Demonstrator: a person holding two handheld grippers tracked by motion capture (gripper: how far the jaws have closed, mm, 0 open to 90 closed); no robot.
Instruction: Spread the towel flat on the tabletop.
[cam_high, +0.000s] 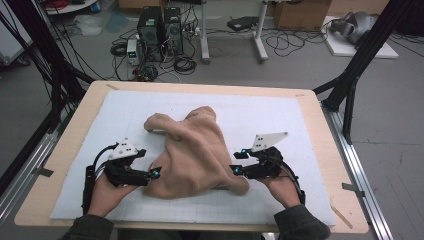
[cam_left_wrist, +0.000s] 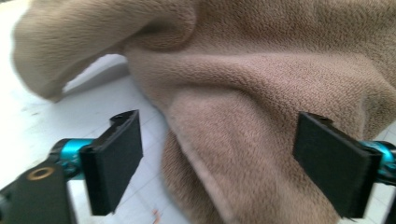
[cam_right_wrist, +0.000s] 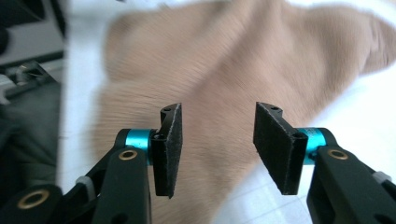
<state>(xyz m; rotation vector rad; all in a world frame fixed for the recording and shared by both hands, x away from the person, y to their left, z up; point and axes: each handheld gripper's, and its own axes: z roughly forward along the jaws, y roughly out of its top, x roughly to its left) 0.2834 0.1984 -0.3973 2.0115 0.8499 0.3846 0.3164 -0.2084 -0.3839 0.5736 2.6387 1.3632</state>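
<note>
Tan fleece cloth (cam_high: 197, 152) — soft nap, rumpled folds.

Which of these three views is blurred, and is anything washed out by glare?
Right gripper view: the tan fleece cloth is streaked with motion blur, and the white mat is washed out. Left gripper view: cloth texture mostly crisp in the middle, softer toward the left edge. High view: evenly lit, soft overall, no glare on the mat.
</note>
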